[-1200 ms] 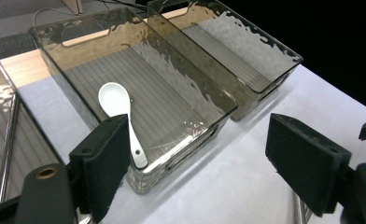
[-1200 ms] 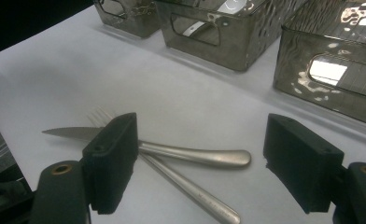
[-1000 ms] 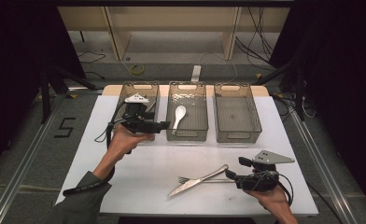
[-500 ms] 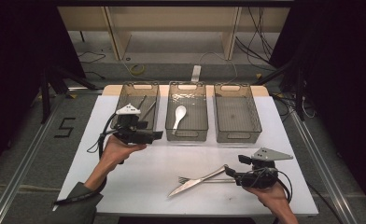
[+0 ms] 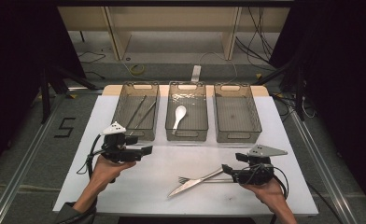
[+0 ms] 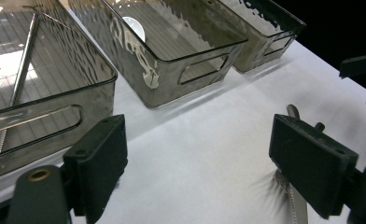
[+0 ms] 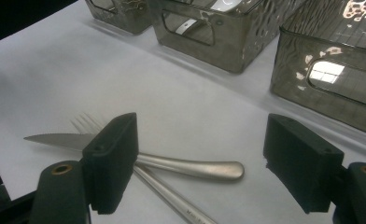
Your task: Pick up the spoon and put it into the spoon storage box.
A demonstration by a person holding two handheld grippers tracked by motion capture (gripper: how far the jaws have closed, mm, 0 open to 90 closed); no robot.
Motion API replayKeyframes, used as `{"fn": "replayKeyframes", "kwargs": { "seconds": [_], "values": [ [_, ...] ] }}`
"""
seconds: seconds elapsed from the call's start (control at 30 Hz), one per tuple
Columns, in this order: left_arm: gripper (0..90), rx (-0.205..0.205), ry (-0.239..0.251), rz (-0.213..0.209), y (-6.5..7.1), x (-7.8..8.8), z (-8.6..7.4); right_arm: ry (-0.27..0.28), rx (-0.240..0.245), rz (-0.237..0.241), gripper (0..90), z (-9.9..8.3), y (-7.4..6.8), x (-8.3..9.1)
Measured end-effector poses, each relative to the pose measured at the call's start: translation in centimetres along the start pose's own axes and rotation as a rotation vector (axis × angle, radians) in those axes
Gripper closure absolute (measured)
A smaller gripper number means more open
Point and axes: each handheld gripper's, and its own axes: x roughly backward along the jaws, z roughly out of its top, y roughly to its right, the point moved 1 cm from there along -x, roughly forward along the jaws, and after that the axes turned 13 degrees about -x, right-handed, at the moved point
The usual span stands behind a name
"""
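Work in hand: sorting cutlery from the desk [image 5: 125, 186] into three clear bins at its far edge, one kind to each, judging by what already lies in them.
Left bin [image 5: 137, 111]: holds two thin metal rods, probably chopsticks [image 5: 141, 112], laid lengthwise so that they fit the long axis.
Middle bin [image 5: 186, 111]: holds one white spoon [image 5: 179, 116], bowl towards the far end.
Right bin [image 5: 237, 112]: nothing visible inside; likely reserved for one of the remaining pieces.
Knife [image 5: 195, 182]: lies flat on the desk near the front edge, blade pointing to the person's left, handle towards the right gripper [image 5: 228, 170].
Fork [image 5: 204, 180]: lies under the knife and crosses it, tines showing just beyond the blade; the overlap means one piece must be lifted clear of the other.
Right gripper state: jaws wide apart, holding nothing, levelled low at the handle ends; in the right gripper view the knife handle [image 7: 190, 168] sits between the pads untouched.
Left gripper [image 5: 146, 150]: jaws wide apart and empty, held above the desk in front of the left bin, pointing across towards the cutlery.
Judgement: the right gripper is placed for the next pick-up.
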Motion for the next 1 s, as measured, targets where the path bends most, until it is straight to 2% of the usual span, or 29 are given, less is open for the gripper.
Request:
{"fn": "replayKeyframes", "kwargs": {
  "seconds": [0.27,0.33,0.7,1.0],
  "values": [
    [16.9,-0.009,0.034,-0.02,0.9,0.4,-0.6,-0.016,0.002,-0.003,27.5,0.7,0.2,-1.0],
    [16.8,-0.019,0.041,-0.013,1.0,0.7,-0.8,-0.021,0.003,-0.004,27.5,0.9,0.3,-1.3],
    [16.8,-0.023,0.074,-0.002,1.3,1.4,-1.2,-0.054,0.003,-0.021,28.8,1.5,1.1,-2.8],
    [16.8,-0.022,0.098,0.01,1.6,1.7,-1.4,-0.083,0.018,-0.02,34.4,1.7,1.2,-3.8]
  ]
}}
